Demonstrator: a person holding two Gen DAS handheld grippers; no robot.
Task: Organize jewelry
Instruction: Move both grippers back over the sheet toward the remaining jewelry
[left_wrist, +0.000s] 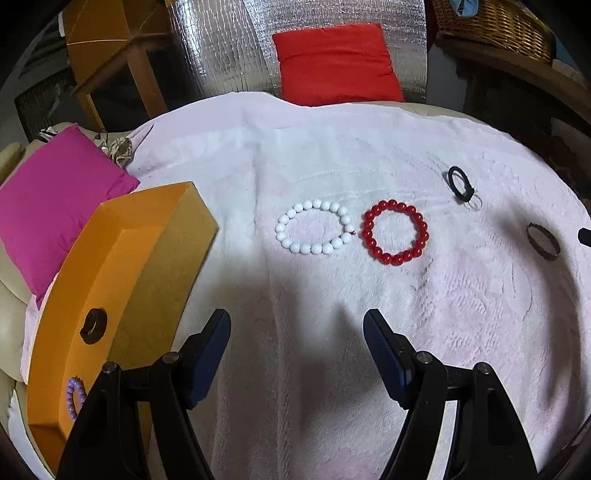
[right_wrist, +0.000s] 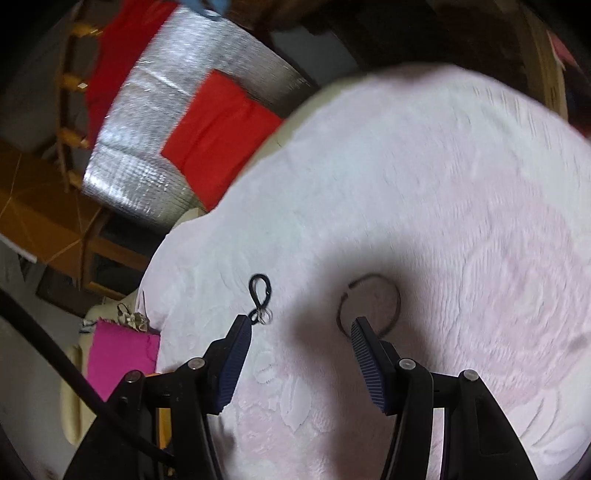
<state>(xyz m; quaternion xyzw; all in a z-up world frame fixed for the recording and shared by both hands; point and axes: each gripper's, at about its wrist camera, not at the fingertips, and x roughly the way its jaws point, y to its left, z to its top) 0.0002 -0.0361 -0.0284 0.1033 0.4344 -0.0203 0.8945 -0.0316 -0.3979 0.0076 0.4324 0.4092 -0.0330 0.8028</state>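
On the white-pink towel (left_wrist: 332, 155) lie a white bead bracelet (left_wrist: 314, 227), a red bead bracelet (left_wrist: 395, 232), a black ring with small clear rings (left_wrist: 461, 183) and a brown band (left_wrist: 542, 242). An orange box (left_wrist: 122, 266) at the left holds a dark ring (left_wrist: 93, 326) and a purple bead bracelet (left_wrist: 75, 397). My left gripper (left_wrist: 297, 332) is open and empty, short of the bracelets. My right gripper (right_wrist: 301, 326) is open and empty, just above the towel (right_wrist: 424, 177), between the black ring (right_wrist: 259, 291) and the brown band (right_wrist: 369, 304).
A magenta cushion (left_wrist: 55, 206) lies behind the box. A red cushion (left_wrist: 332, 62) and silver foil sheet (left_wrist: 218, 48) stand beyond the towel's far edge. A wicker basket (left_wrist: 495, 26) is at the back right, wooden furniture (left_wrist: 110, 55) at the back left.
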